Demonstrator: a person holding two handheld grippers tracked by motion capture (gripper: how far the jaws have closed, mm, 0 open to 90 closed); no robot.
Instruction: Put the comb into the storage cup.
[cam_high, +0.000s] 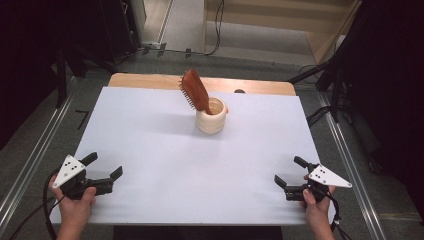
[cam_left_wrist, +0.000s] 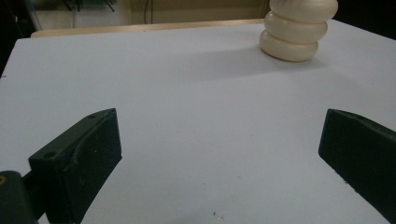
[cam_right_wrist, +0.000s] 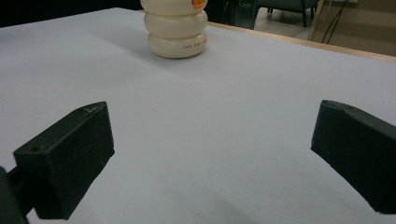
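Nearest the camera, the left claw (cam_high: 106, 171) and right claw (cam_high: 288, 172) are held with jaws spread wide and empty at the bench's (cam_high: 150, 150) front corners. Farther back, a wooden hairbrush (cam_high: 195, 91) is seen propped, leaning, in a cream ribbed cup (cam_high: 211, 121). Its handle end is hidden, so it is possibly loosely seated; the cup could be tipped by a sideways pull.

The right gripper (cam_right_wrist: 212, 158) hovers low over the white tabletop (cam_right_wrist: 224, 116), its two black jaws spread wide with nothing between them. Ahead of the jaws and a little toward the left one stands a cream ribbed cup (cam_right_wrist: 176, 32), well apart from both, its top cut off by the frame.
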